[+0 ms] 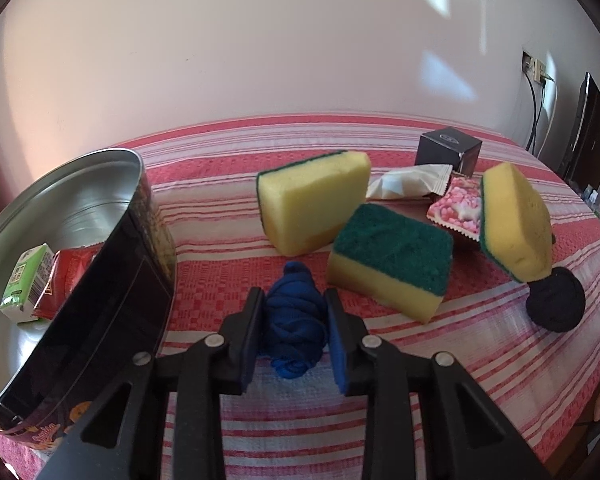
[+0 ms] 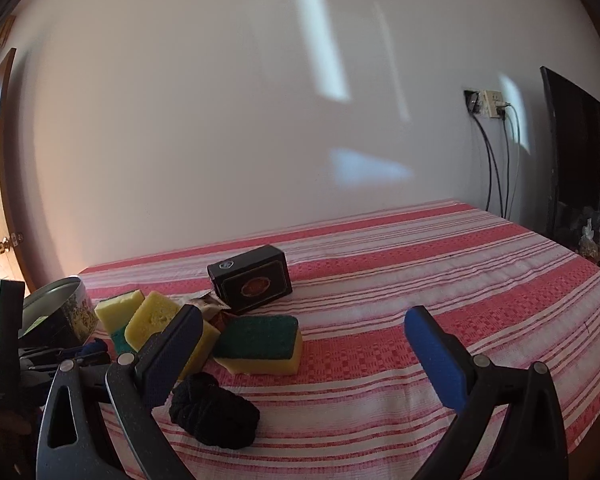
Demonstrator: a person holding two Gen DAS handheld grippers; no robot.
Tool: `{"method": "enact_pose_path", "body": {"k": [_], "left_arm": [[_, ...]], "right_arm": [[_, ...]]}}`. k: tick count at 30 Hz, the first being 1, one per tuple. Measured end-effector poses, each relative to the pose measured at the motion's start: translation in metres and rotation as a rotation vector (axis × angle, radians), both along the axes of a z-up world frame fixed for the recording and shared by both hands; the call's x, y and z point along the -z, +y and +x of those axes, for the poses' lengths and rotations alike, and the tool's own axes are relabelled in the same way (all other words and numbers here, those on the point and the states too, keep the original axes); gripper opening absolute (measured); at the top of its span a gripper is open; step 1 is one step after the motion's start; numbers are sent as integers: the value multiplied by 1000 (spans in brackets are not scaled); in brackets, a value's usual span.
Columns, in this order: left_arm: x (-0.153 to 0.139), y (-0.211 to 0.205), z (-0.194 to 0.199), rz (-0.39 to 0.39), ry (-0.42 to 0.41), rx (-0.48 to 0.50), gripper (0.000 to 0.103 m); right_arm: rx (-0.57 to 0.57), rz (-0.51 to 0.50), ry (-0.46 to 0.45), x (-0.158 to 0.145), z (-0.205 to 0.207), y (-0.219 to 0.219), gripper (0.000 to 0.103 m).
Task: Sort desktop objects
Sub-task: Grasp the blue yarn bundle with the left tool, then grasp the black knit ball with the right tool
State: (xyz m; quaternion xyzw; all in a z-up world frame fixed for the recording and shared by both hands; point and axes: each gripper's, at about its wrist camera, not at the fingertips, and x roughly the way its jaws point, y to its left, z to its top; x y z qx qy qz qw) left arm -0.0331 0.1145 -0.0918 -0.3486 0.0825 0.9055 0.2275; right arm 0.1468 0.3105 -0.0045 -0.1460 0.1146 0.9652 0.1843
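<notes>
Blue rolled cloth (image 1: 296,320) is clamped between the left gripper (image 1: 294,316) pads on the striped tablecloth (image 1: 460,352), long axis running near-to-far, the tin (image 1: 80,216) just left. The right gripper (image 2: 304,344) is held wide apart, farther off.

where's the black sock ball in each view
Left wrist: black sock ball at the right edge, on the striped cloth, just below the tilted sponge.
Right wrist: black sock ball low and left of centre, beside the right gripper's left finger.
Shared landmark: the green-topped sponge, lying flat next to the ball in both.
</notes>
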Motion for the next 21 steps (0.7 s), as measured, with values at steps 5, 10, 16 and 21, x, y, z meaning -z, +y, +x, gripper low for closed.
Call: {"method": "enact_pose_path", "body": {"k": [5,10,16,21], "left_arm": [[-9,-5,-2,68,14,51,29],[-12,-11,-7,74,10,63,29],[-21,-12,-6,86,5,57,29],[-19,-16,-4,81,6,55,29]], "right_arm": [[-197,-6,-112,10,-9,-10,102],[-270,63,-228,20,-34,-38,102],[-293,41,-343,40,-57,-46,69],[-323,13,-350,46,-58,-49,63]]}}
